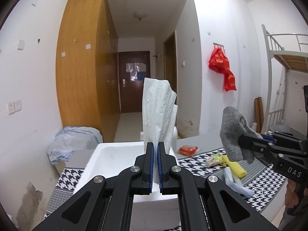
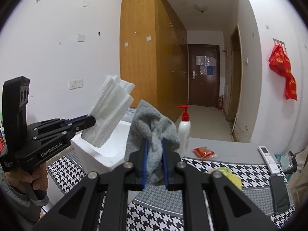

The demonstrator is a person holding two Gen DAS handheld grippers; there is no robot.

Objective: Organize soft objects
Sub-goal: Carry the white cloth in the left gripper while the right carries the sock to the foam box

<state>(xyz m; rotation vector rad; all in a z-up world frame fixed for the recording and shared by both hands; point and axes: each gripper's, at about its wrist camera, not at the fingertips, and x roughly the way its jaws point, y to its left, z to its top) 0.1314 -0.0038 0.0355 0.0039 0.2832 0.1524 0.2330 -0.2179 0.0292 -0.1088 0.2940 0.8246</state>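
While the left gripper [image 1: 155,150] is clamped on a folded white tissue stack [image 1: 158,111] that stands upright above the white foam box [image 1: 107,154], the right gripper [image 2: 154,154] pinches a bunched grey cloth [image 2: 152,129] between its blue pads. Both are held in the air over the houndstooth cover [image 2: 221,167]. On it lie a yellow sponge [image 1: 235,168], a red packet [image 2: 204,152] and a remote [image 2: 268,158]; a pump bottle [image 2: 183,129] stands behind the cloth.

White tissue stack [image 1: 158,111], grey cloth [image 2: 152,127], both aloft
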